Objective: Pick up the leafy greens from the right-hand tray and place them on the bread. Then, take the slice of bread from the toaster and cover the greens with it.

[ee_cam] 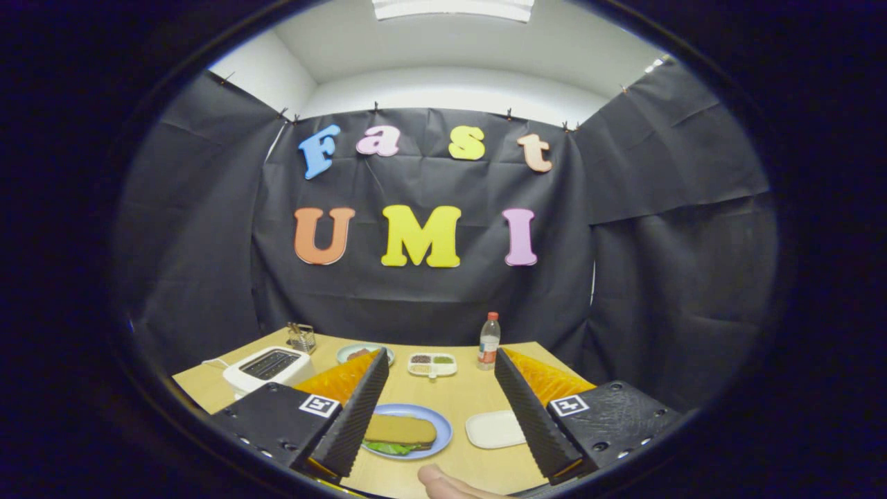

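The tool (438, 405) hung above the counter (457, 395) with its fingers spread wide apart, gripping nothing. Between them sat the blue plate (443, 433), bread (400, 429) lying over the leafy greens (388, 448) that peeked out beneath, with the empty white tray (493, 429) just beside it and the toaster (269, 366) off to the left.

A fisheye camera rides on the gripper (438, 409), raised above the near edge of the desk (457, 398) and looking forward and slightly down along the two spread, empty fingers (360, 409) toward the booth's back wall, with the ceiling light overhead.
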Demonstrator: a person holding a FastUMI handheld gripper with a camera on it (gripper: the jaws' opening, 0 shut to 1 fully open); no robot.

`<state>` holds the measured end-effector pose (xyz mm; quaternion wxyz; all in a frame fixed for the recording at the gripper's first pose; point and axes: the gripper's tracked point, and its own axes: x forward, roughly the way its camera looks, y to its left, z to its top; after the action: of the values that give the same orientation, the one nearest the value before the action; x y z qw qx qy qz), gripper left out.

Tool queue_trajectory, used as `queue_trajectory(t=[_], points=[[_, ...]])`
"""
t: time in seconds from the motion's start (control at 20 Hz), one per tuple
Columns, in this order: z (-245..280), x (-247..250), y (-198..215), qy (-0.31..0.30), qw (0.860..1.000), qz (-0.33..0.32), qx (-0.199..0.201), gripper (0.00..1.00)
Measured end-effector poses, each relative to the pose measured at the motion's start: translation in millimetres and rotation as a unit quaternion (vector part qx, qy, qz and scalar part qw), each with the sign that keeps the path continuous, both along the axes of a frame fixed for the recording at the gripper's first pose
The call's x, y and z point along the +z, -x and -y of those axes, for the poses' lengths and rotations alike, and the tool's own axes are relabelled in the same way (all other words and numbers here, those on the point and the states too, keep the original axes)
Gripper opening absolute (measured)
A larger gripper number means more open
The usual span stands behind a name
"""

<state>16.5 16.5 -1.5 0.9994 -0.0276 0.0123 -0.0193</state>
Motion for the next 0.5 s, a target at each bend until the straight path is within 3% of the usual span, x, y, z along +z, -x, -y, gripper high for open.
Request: queue_trajectory(t=[0.2,0.5], points=[[3.9,5.9,13.3,0.015,1.000,0.019,-0.013,0.94],[-7.0,-4.5,12.0,0.009,1.000,0.009,0.006,0.94]])
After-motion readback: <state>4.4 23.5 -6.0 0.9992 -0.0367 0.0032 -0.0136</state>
